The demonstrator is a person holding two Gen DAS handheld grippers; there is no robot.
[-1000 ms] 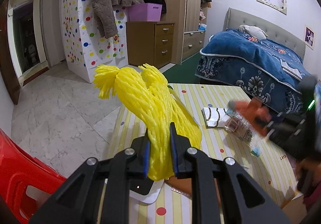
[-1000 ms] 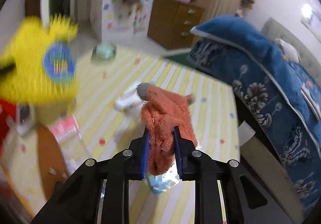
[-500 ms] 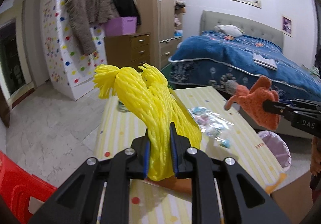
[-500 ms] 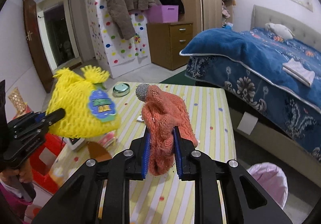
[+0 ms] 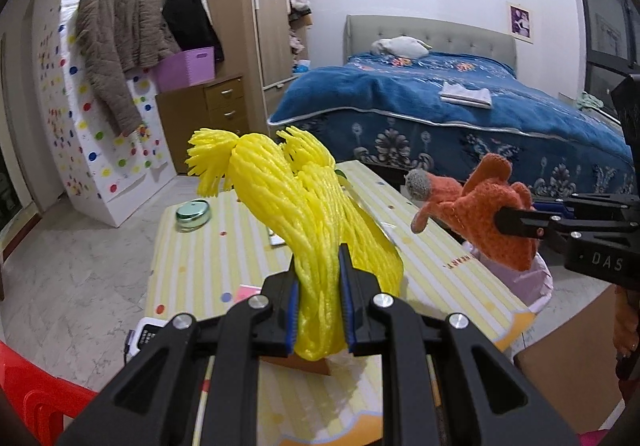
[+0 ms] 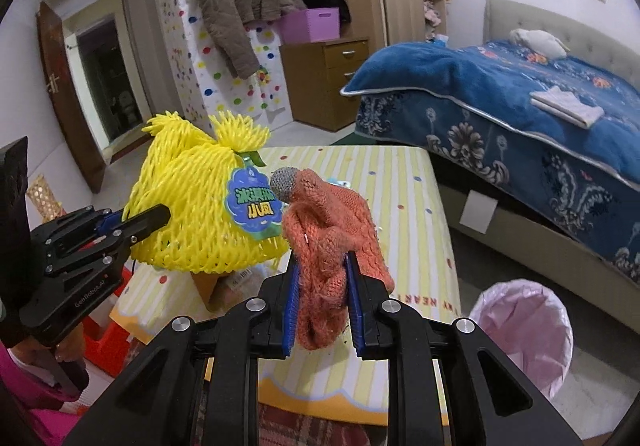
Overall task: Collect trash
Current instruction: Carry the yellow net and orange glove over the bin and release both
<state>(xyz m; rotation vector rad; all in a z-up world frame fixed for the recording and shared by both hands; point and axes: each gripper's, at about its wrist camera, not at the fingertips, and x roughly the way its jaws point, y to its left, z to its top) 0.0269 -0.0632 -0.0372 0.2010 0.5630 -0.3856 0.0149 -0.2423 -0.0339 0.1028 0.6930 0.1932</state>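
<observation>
Both hands have swung toward the bin [image 6: 524, 322] beside the table [image 6: 404, 182], the left tongs [image 5: 318, 306] pinching a yellow foam net [image 5: 304, 214], the right tongs [image 6: 320, 310] an orange glove [image 6: 332, 242], so next each load needs carrying over the bin's mouth before letting go.

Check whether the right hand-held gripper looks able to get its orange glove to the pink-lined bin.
Probably yes: the right hand-held gripper grips the orange glove, and the bin stands open beside the table, nothing between.
</observation>
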